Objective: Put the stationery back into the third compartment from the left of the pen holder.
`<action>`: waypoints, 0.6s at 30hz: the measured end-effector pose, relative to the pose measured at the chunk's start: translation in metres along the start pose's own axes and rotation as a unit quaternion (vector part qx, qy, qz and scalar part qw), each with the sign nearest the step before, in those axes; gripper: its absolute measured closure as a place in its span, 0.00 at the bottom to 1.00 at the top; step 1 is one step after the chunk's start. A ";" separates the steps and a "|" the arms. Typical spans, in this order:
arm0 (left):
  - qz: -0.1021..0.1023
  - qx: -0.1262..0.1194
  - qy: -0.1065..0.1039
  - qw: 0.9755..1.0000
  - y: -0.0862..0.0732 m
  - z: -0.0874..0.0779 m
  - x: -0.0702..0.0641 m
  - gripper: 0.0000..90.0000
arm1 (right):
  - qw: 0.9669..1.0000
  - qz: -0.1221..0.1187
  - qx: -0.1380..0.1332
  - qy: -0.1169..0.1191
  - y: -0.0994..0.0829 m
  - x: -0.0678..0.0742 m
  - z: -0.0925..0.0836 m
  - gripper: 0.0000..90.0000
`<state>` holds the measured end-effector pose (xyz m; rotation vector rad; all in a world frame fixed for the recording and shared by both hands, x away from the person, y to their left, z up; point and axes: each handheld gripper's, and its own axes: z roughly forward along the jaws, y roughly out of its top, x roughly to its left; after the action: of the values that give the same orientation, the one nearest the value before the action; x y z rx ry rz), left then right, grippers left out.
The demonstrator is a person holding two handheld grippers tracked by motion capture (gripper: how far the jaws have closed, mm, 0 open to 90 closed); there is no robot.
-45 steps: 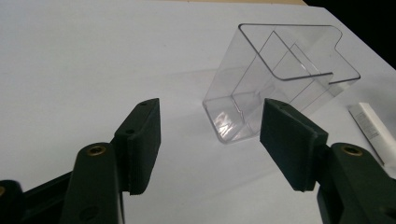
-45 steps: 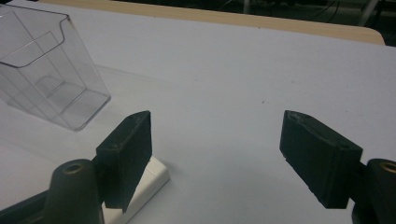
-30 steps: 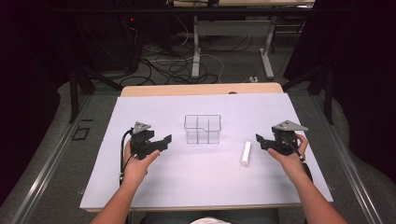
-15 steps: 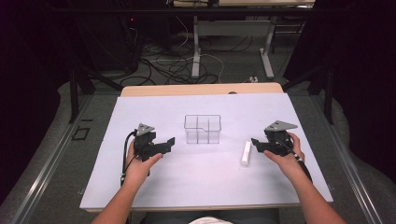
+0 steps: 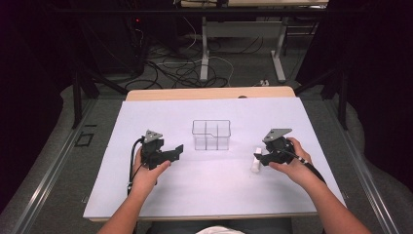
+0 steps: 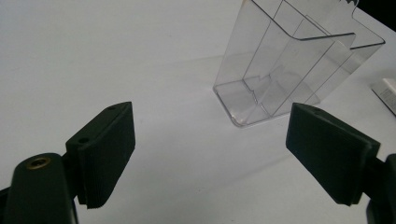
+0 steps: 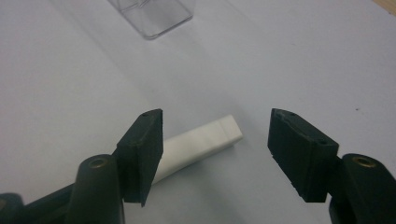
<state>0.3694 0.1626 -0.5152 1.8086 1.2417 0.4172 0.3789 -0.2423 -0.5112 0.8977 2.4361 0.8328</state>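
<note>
A white tube-shaped piece (image 5: 255,163) (image 7: 201,145) lies flat on the white table sheet (image 5: 209,185), right of centre. My right gripper (image 5: 260,158) (image 7: 215,149) sits over it with its jaws either side of the tube's end; the jaws have just been closing, and a gap still shows on both sides. A clear plastic organiser box (image 5: 211,134) (image 6: 289,60) with several compartments stands in the middle of the sheet. My left gripper (image 5: 175,152) (image 6: 210,158) rests left of the box, pointing toward it, open and empty.
The white sheet covers a wooden table (image 5: 209,92). Beyond its far edge are desk legs (image 5: 204,48) and cables (image 5: 180,63) on the floor. A corner of a white object (image 6: 386,93) lies right of the box in the left gripper view.
My right gripper has moved left across the sheet to the white tube, and its jaws now straddle the tube's end. The left gripper has stayed where it was.
</note>
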 end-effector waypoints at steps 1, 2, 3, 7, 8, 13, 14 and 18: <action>0.002 0.003 -0.002 1.000 0.000 0.000 0.000 0.18 | 1.000 -0.014 0.001 0.002 0.001 0.001 0.001 0.42; 0.002 0.001 -0.002 1.000 0.000 0.000 -0.001 0.18 | 1.000 -0.028 0.009 0.005 0.002 0.001 0.001 0.43; 0.003 0.002 -0.002 1.000 0.000 0.000 -0.001 0.18 | 0.999 -0.029 0.014 0.008 0.004 0.002 0.001 0.43; 0.002 0.001 -0.001 1.000 0.000 0.000 -0.001 0.18 | 0.998 -0.061 0.030 0.004 0.010 0.003 0.002 0.42; 0.001 0.001 -0.001 1.000 0.000 0.000 -0.002 0.18 | 0.997 -0.062 0.032 0.012 0.011 0.004 0.002 0.42; 0.005 0.002 -0.008 1.000 0.000 -0.001 -0.005 0.21 | 0.998 -0.060 0.023 0.010 0.014 0.006 0.000 0.41; 0.008 0.003 -0.006 1.000 0.001 0.000 -0.006 0.21 | 0.998 -0.056 0.012 0.010 0.014 0.006 0.001 0.41; 0.010 0.007 -0.012 1.000 0.002 0.000 -0.010 0.22 | 0.998 -0.058 0.012 0.007 0.014 0.007 0.001 0.41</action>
<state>0.3658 0.1534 -0.5120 1.8351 1.2128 0.3978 0.3810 -0.2288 -0.5039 0.7519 2.4874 0.7723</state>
